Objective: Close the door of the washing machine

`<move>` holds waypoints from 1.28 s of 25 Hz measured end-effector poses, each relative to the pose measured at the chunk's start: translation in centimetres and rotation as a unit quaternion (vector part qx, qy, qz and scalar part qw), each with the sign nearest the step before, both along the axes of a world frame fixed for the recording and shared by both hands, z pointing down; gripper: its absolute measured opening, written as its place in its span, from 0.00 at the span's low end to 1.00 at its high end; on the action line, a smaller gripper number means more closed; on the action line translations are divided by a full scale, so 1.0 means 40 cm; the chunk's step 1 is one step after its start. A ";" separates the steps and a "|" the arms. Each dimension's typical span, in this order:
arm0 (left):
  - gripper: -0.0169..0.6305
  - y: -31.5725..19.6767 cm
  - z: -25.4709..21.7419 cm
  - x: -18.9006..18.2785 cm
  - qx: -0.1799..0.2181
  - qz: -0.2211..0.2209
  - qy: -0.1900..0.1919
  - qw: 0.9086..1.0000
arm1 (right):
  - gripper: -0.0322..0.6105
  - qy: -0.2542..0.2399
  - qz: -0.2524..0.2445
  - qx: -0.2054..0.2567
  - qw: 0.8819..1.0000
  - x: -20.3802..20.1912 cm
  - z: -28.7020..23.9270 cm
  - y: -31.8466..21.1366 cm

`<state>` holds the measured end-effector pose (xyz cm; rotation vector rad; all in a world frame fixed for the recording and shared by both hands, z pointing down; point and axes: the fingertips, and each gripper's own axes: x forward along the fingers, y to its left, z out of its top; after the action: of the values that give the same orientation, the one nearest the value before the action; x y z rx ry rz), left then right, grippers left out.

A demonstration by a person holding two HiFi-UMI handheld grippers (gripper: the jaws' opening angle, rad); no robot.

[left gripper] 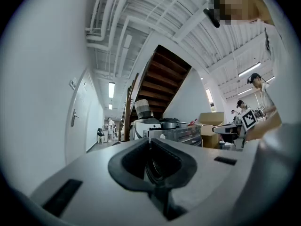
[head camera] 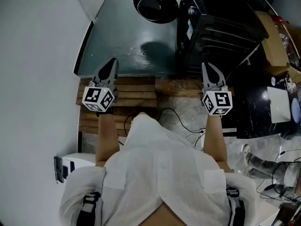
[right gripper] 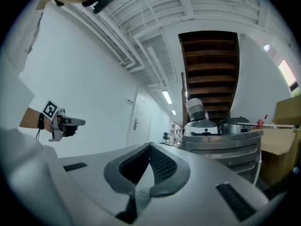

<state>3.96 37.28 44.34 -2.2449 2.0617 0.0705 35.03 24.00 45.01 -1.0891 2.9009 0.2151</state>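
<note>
Holding both tools out level above the wooden pallet (head camera: 131, 91), the operator has the left gripper (head camera: 112, 61) pinched closed on nothing. The right gripper (head camera: 206, 66) reads the same: tips together, empty. — R.

Where's the washing machine? — T.

Best guess is the white rounded appliance (right gripper: 203, 127) ahead, just left of the black rack (head camera: 211, 27). From above it reads as a black round rim (head camera: 155, 4). It sits well apart from both grippers, with dark floor (head camera: 127, 41) between. No view shows the door clearly, or which way it swings. — R.

Failure modes? — T.

Four, all judgement:
1. Wrong target. If that appliance isn't the washer, the approach is wasted.
2. Closed tips are narrow. Pushed against a curved door, they could skid off and leave it unlatched.
3. The rack stands close on the right, so a wide swing of the right gripper could clip it.
4. A cable (head camera: 178, 119) lies loose beside the pallet. Stepping off toward the appliance could snag a foot. — R.

Agreed. Confirm the hinge side before any push. — T.
</note>
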 end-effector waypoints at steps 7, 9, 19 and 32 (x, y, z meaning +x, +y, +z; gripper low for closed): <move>0.06 -0.022 -0.003 0.032 0.000 0.011 -0.002 1.000 | 0.09 0.007 -0.005 -0.002 1.000 0.002 0.012 -0.007; 0.06 -0.022 0.003 0.039 -0.002 0.014 -0.001 1.000 | 0.09 0.011 -0.004 0.000 1.000 0.007 0.014 -0.007; 0.06 -0.007 0.010 0.040 -0.006 0.016 -0.002 1.000 | 0.10 0.014 -0.006 -0.005 1.000 0.000 0.036 0.012; 0.06 0.038 0.038 -0.022 -0.008 0.007 0.010 1.000 | 0.10 0.028 -0.010 -0.009 1.000 -0.074 0.064 0.037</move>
<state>3.09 38.78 45.86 -2.2772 2.0627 0.0775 32.09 25.47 47.56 -1.0742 2.9673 0.2234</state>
